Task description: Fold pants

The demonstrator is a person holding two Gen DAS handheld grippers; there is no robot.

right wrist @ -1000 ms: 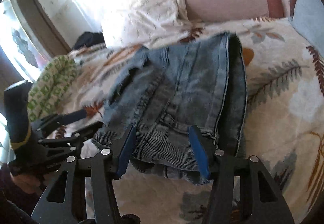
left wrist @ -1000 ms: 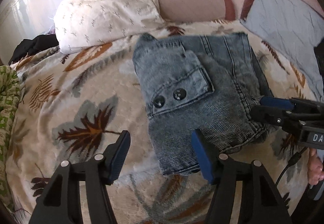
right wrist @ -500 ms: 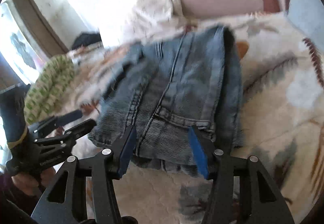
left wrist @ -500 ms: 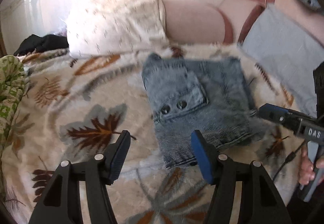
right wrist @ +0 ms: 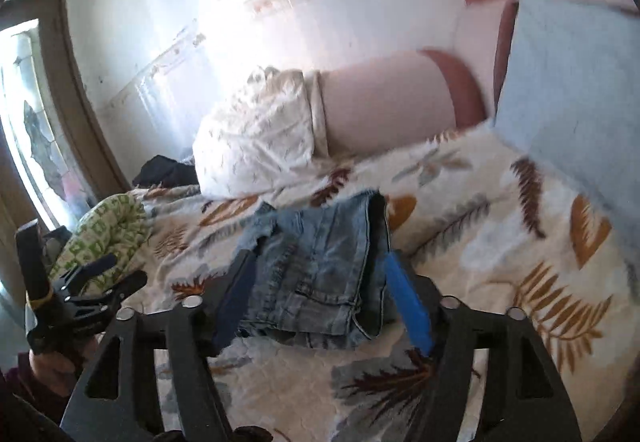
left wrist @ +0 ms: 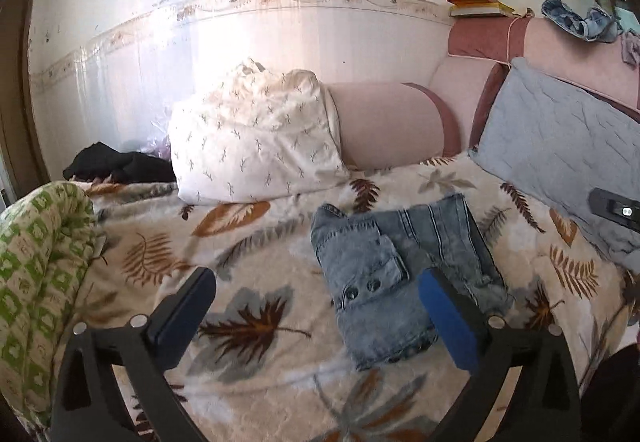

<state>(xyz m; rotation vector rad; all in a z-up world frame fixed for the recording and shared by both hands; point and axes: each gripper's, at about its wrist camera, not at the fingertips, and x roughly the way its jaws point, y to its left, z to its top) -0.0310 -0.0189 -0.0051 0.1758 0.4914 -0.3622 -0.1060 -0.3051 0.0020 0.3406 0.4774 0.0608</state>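
Pants: folded faded-blue denim pants [left wrist: 396,274] lying on leaf-print fleece blanket [left wrist: 256,306].
Left gripper [left wrist: 316,316]: jaws just opened, spread wide, empty.
Right gripper [right wrist: 324,300]: jaws just opened, spread, clear of denim.

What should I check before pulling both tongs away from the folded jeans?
1. Folded jeans lying as a compact bundle on the leaf-print blanket: ok.
2. Left tongs open, nothing between the pads: ok.
3. Right tongs open, clear of the denim: ok.
4. No loose leg trailing out of the bundle: ok on the sides shown, underside cannot tell.
5. Edges squared: not ok, the top-left corner sticks up.
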